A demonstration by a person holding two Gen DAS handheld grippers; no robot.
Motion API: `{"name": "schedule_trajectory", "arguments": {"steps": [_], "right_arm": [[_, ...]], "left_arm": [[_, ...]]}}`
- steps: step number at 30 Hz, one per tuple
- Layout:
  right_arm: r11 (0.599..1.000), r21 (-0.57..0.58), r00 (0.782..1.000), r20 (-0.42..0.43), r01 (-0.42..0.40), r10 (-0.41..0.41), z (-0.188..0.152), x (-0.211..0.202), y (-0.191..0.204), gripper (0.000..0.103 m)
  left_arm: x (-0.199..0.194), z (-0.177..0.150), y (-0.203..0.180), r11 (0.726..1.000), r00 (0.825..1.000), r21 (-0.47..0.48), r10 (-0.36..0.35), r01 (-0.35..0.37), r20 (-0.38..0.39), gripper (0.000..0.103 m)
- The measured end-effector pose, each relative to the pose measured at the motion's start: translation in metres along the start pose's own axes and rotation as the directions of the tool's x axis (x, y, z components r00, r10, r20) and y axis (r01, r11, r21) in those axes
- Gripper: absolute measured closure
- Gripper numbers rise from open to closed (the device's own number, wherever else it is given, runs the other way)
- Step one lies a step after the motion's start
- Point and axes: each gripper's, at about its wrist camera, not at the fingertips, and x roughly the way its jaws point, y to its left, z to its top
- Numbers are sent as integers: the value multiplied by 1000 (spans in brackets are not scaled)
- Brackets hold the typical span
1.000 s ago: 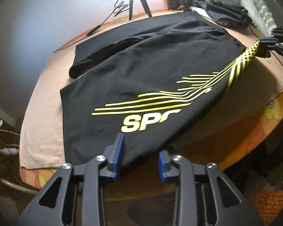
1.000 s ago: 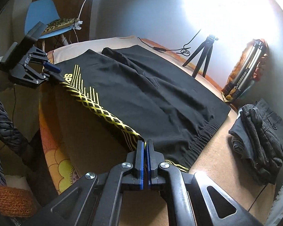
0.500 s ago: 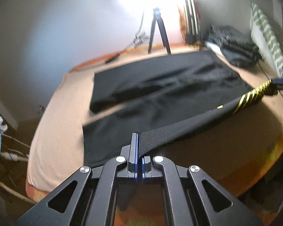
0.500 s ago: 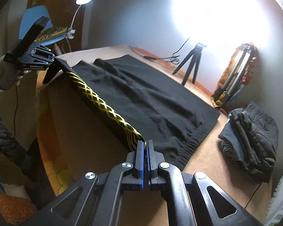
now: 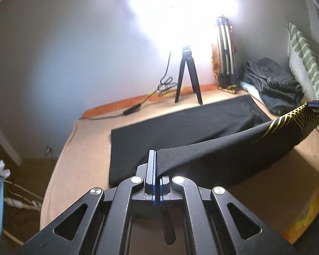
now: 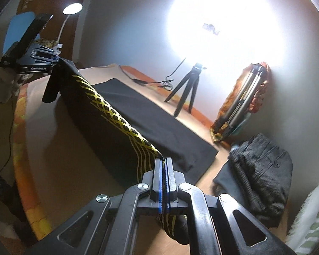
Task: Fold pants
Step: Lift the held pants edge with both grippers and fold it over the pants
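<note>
Black sport pants (image 5: pixel 180 125) with yellow stripes lie on the beige-covered table. My left gripper (image 5: pixel 157 165) is shut on the leg hem and holds the near leg lifted. My right gripper (image 6: pixel 164 170) is shut on the yellow-striped waist end (image 6: pixel 142 148). The lifted leg (image 6: pixel 108 110) stretches taut between both grippers above the other leg, which lies flat (image 6: pixel 163 123). The right gripper shows at the far right of the left wrist view (image 5: pixel 316 106); the left gripper shows at the upper left of the right wrist view (image 6: pixel 36 63).
A small black tripod (image 5: pixel 187 78) with a cable stands at the table's back edge. A folded metal stand (image 5: pixel 225 53) leans on the wall. A pile of dark folded clothes (image 6: pixel 263 176) lies at the right. A striped pillow (image 5: pixel 304 53) is behind it.
The left gripper shut on the leg hem, then both grippers rose and moved toward the back, lifting the near leg over the far leg.
</note>
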Motion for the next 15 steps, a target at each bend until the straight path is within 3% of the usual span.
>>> {"name": "schedule_trajectory", "arguments": {"steps": [8,15], "right_arm": [[999,-6,999,-23,47,-47,38,44,-44,103],[1000,1,994,-106,17,-17,57,110,-75,103]], "left_arm": [[31,39,5,999,1000,38,28,-29,9,102],[85,53,8,997,997,68,41,-36,-67,102]]}}
